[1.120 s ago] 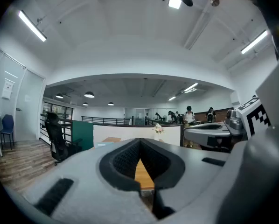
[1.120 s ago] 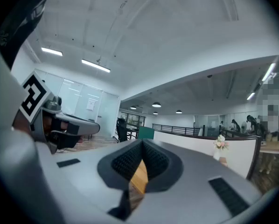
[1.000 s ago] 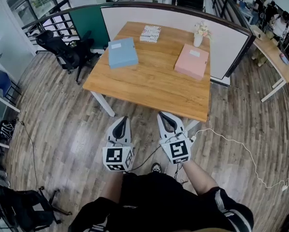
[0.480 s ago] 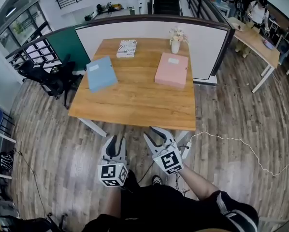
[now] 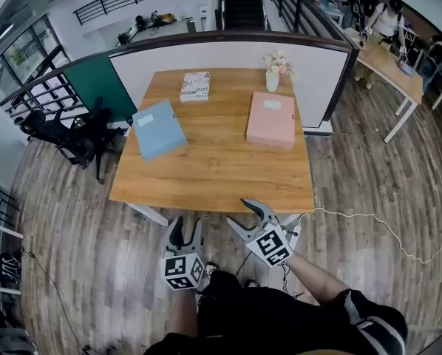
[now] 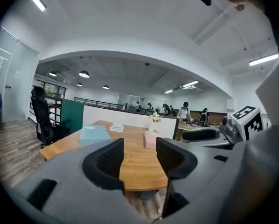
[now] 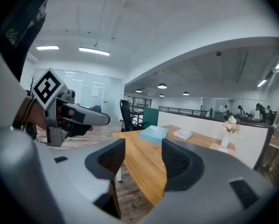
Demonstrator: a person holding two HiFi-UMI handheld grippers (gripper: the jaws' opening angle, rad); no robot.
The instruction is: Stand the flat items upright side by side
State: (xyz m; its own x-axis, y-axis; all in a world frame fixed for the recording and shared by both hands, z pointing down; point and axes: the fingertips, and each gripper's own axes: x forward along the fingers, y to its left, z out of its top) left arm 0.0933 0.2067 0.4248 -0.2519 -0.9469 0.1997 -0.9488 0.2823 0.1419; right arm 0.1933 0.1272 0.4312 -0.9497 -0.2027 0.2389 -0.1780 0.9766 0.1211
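Wooden worktop (image 5: 206, 170) against a white partition: a blue folder (image 5: 158, 129) lies flat at its left, a patterned book (image 5: 195, 86) at the far edge, and a pink folder (image 5: 271, 119) flat at the right, near a vase of flowers (image 5: 273, 71). Nothing stands upright yet. Short of the near edge, the left gripper (image 5: 185, 226) and right gripper (image 5: 238, 211) have just been opening; their jaws are apart and empty. This looks like the approach. Next, I'd guess, comes reaching over to catch a folder's edge.
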